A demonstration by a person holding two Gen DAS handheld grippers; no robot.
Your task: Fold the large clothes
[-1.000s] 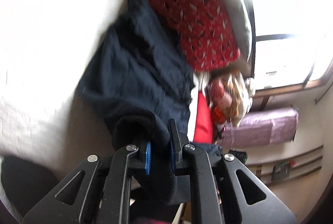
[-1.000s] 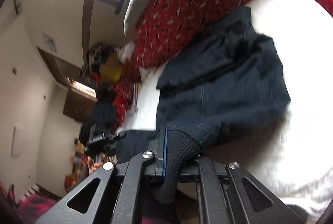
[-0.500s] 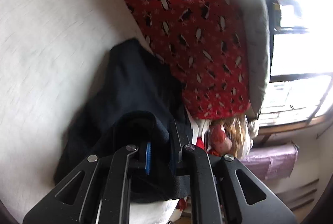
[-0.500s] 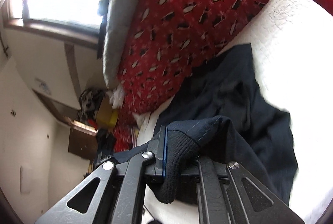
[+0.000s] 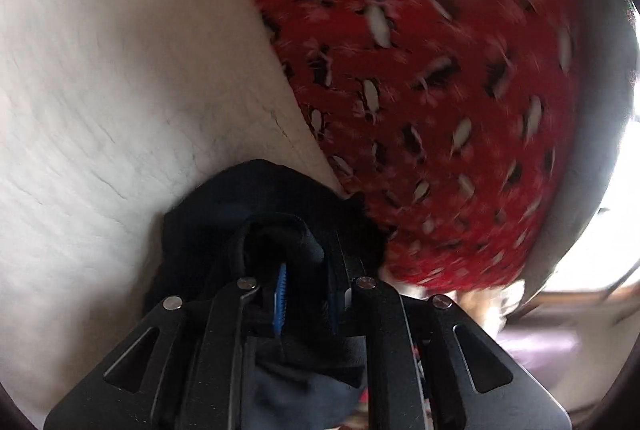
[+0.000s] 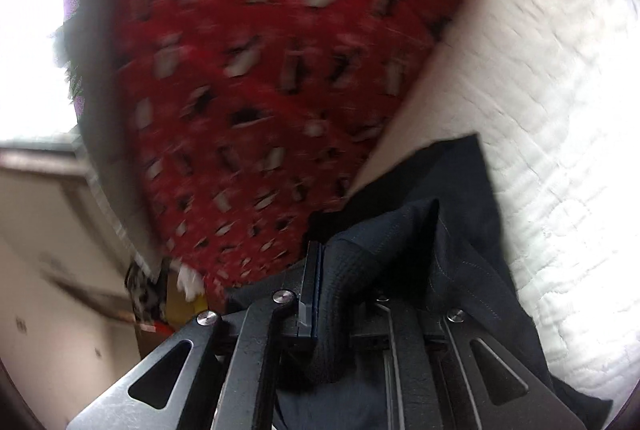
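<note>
On my left wrist view, the left gripper [image 5: 306, 294] is clamped on a thick fold of the dark garment [image 5: 256, 214] — the black cloth bunches up over both fingers, and I can see the ribbed blue pad [image 5: 281, 300] pressing into it. The rest of the garment sits in a compact dark heap just ahead of the fingers, lying on the white quilted bed [image 5: 112, 90] and touching the edge of the red patterned blanket [image 5: 432, 90] that fills the upper right of the view. Behind the blanket there is a grey cushion edge [image 5: 600, 134] and bright window light, both blurred.

On my right wrist view, the right gripper [image 6: 340, 294] is also closed on the garment [image 6: 448, 230]: a ribbed, cuff-like piece [image 6: 334, 310] is pinched against the left finger's blue pad [image 6: 316, 290] and hangs down between the 2 fingers. From there the navy cloth, with light stitching, spreads to the right and forward over the bed [image 6: 552, 110], one flat corner reaching up toward the red blanket [image 6: 260, 70]. The blanket is heavily blurred here, so I cannot make out its pattern clearly. At the lower left I see a pale wall [image 6: 52, 290] and some clutter too smeared to identify.
</note>
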